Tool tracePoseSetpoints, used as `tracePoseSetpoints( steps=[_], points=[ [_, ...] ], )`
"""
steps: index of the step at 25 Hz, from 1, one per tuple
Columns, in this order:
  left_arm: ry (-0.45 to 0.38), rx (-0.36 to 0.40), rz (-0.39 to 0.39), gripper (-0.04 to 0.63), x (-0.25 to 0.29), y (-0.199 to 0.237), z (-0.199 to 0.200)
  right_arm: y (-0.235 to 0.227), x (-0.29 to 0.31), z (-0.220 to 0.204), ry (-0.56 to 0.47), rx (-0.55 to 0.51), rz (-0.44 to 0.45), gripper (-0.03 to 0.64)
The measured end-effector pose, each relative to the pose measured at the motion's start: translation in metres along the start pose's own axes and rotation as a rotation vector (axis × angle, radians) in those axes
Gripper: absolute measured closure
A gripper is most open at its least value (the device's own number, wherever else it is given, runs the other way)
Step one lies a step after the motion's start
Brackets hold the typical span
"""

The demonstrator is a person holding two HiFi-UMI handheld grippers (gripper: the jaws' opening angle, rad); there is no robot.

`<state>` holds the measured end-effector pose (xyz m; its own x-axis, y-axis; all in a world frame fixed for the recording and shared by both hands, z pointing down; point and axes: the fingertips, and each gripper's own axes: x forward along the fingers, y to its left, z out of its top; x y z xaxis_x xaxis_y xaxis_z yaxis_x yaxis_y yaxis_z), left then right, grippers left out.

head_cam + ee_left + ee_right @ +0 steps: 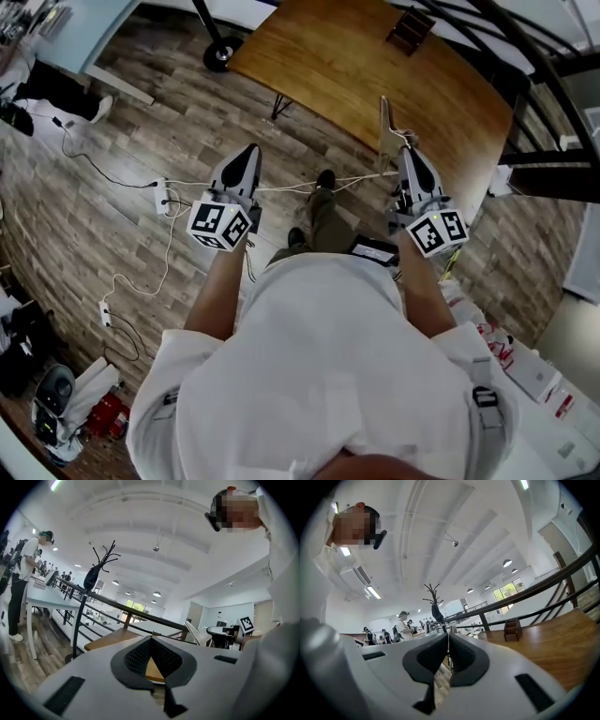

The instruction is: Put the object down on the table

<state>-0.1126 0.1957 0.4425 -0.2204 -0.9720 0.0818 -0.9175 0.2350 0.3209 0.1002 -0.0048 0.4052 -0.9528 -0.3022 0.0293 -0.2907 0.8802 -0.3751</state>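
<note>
A: Head view, first entries?

B: Entry one, left gripper (pixel 250 152): jaws pressed together, nothing in them. Entry two, right gripper (pixel 405 157): pinching a thin, pale flat piece (pixel 385 124). The piece sticks out past the tips, over the near edge of the wooden table (pixel 347 66). A small brown box (pixel 410 30) stands on the table, well ahead of that claw.

A: Left gripper view?

B: The left gripper (pixel 151 639): tips meeting, with only table (pixel 115 639) showing through the gap behind them. Off to its right is the flat piece (pixel 191 631), tilted.

A: Right gripper view?

B: The right gripper (pixel 447 637): jaws clamped on the flat piece (pixel 450 629), seen edge-on. The table (pixel 553 653) lies ahead and to the right, with the box (pixel 512 629) standing on it.
</note>
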Motion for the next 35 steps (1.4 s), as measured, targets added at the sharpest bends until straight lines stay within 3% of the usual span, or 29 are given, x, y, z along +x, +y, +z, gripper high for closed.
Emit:
tracePoseSetpoints(
  steps=[6, 15, 20, 29, 35],
  points=[
    [0.009, 0.028, 0.044, 0.583, 0.063, 0.032, 0.027, -0.037, 0.09, 0.011, -0.033, 0.032, 0.059, 0.589],
    [0.001, 0.042, 0.089, 0.582, 0.175, 0.064, 0.081, -0.107, 0.191, 0.067, -0.049, 0.008, 0.117, 0.589],
    [0.012, 0.064, 0.089, 0.583, 0.224, 0.076, 0.096, -0.134, 0.224, 0.085, -0.082, 0.108, 0.121, 0.589],
    [0.055, 0.114, -0.027, 0.583, 0.308, 0.078, 0.116, -0.163, 0.271, 0.094, -0.156, 0.228, 0.097, 0.589],
    [0.074, 0.191, -0.118, 0.583, 0.364, 0.109, 0.12, -0.18, 0.309, 0.082, -0.203, 0.372, 0.038, 0.589]
  ],
)
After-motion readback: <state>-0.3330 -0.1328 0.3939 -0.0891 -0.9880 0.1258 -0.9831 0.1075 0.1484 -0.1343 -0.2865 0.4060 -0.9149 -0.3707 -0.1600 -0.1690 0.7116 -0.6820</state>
